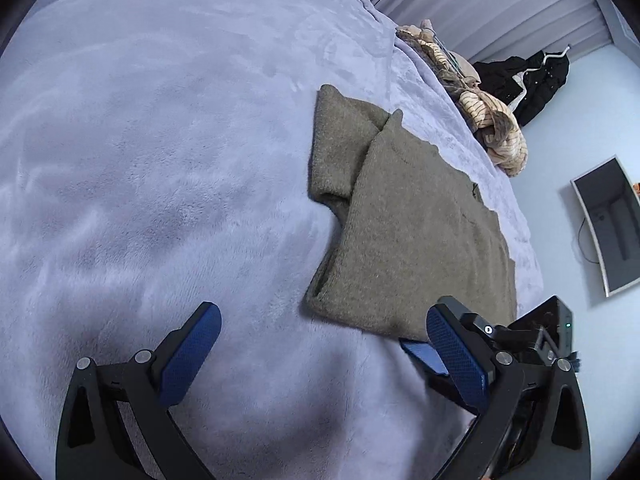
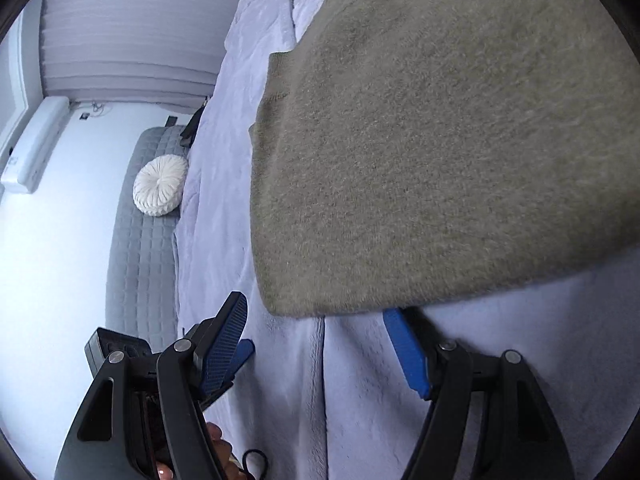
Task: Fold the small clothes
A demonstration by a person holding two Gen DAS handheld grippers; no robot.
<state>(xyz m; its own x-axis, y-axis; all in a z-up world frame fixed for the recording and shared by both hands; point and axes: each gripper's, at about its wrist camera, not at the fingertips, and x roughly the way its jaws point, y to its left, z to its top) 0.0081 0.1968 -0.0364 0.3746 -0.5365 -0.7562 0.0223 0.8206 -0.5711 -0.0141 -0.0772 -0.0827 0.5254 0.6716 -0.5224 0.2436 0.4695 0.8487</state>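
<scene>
An olive-brown fuzzy sweater (image 1: pixel 412 236) lies partly folded on the lilac plush blanket (image 1: pixel 160 160), one sleeve laid across its body. My left gripper (image 1: pixel 324 328) is open and empty, hovering just short of the sweater's near hem. The right gripper's blue pad (image 1: pixel 424 356) shows behind my left gripper's right finger. In the right wrist view the sweater (image 2: pixel 440 140) fills the upper right. My right gripper (image 2: pixel 316 316) is open at the sweater's near edge, its right fingertip tucked under the hem. The left gripper's fingers (image 2: pixel 230 344) overlap my right gripper's left finger.
A pile of striped beige clothes (image 1: pixel 492 128) and a black garment (image 1: pixel 532 76) lie at the bed's far edge. A monitor (image 1: pixel 608 224) stands on the floor side. A white round cushion (image 2: pixel 160 192) rests on a grey quilted bench (image 2: pixel 140 260).
</scene>
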